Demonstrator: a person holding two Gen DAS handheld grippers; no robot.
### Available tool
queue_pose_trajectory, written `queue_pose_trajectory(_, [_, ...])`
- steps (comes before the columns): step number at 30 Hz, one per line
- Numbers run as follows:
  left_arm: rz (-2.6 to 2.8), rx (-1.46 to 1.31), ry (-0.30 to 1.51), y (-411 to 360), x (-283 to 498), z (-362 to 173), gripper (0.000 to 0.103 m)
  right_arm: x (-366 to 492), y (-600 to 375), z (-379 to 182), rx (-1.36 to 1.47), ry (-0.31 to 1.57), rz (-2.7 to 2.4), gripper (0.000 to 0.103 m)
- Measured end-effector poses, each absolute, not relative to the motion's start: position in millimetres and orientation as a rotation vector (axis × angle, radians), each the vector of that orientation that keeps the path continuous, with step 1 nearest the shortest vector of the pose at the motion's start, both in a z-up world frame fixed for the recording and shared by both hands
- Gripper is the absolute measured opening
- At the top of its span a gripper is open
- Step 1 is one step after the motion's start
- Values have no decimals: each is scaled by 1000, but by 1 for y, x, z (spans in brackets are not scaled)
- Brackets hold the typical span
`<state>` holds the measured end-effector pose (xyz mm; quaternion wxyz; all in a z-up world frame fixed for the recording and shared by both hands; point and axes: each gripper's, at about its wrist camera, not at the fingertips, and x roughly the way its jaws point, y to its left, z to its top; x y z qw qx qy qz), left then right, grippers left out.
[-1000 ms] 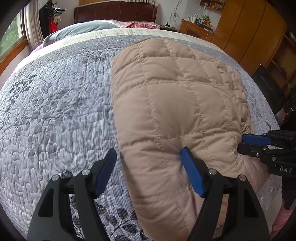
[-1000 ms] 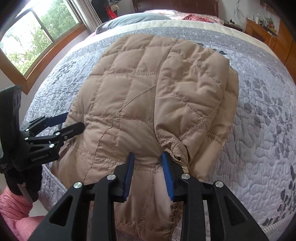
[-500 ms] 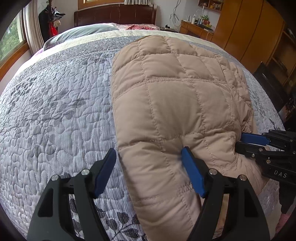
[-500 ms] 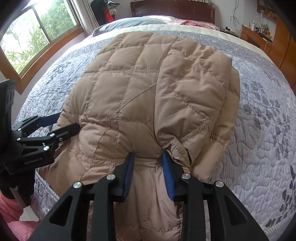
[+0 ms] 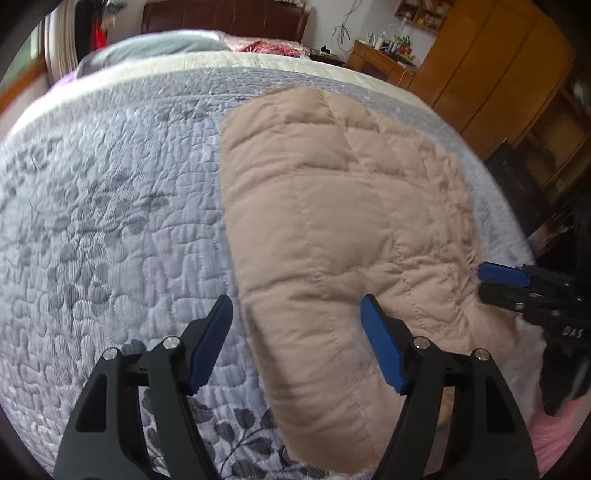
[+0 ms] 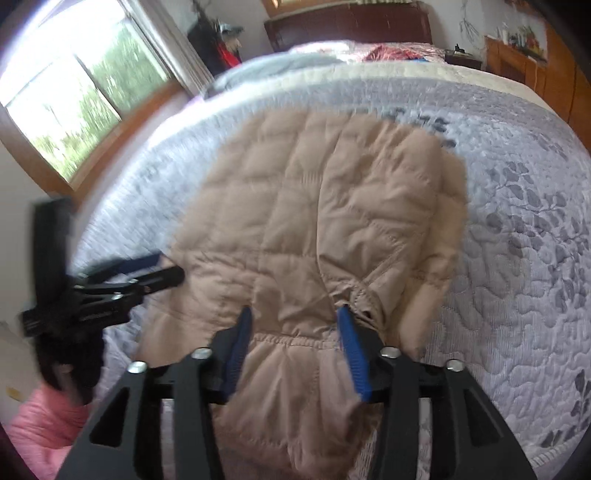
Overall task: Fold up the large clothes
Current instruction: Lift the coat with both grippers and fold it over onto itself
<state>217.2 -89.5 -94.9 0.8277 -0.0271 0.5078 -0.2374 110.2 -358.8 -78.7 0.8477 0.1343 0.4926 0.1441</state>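
A tan quilted jacket (image 5: 332,229) lies folded lengthwise on the grey quilted bedspread (image 5: 110,229), its near end hanging over the bed's front edge. My left gripper (image 5: 297,343) hovers open over the jacket's left edge, with the left finger above the bedspread and the right finger above the jacket. In the right wrist view the jacket (image 6: 314,221) shows a folded-in sleeve on its right side. My right gripper (image 6: 295,350) straddles the gathered waist seam. Its jaws are opening and the pads stand clear of the fabric between them. Each gripper is also visible in the other's view: the right gripper (image 5: 502,280) and the left gripper (image 6: 147,277).
Pillows (image 5: 159,48) and a dark headboard (image 5: 221,18) close the far end of the bed. A wooden wardrobe (image 5: 491,62) and dresser (image 5: 380,59) stand to the right, a window (image 6: 74,110) to the left. A pink sleeve (image 6: 44,421) shows below the bed's front edge.
The right gripper's jaws have spread wide and let go of the jacket's waist. Both grippers have drawn back and up a little, so the jacket looks smaller and the views are blurred.
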Motion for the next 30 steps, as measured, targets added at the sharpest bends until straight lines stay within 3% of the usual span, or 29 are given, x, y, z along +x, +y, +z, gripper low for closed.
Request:
queue_pose_trajectory(2, [-530,-121,1082,-73,227,-93,77,105,-378,-66,318,989,278,78])
queue_pose_trajectory(5, [-601,-203,1115,-58,242,-100,80,109,-405,-68,370,986,277,93])
queue_pose_trajectory(10, [-660,-281,1173,-45,262,-124,83,120,-440,-119,621,1062,382,94])
queue_pose_trajectory(18, [-783,-418,1200,-45,275,-149,89,133,-437,-166,733,1112,485,95])
queue_pose_trajectory(22, [-807,-385,1179,-60,273,-154,96,143,-427,-176,720,1118,501,100])
queue_pose_trajectory(26, [-876,-363,1194,-90,269,-156,96,152,-402,-169,609,1139,494,97])
queue_pose_trajectory(28, [-857,-321,1187,-107,262,-154,95,160,-382,-157,519,1161,469,76])
queue_pose_trajectory(30, [-817,-248,1160,-124,256,-146,89,166,-370,-146,451,1180,438,64])
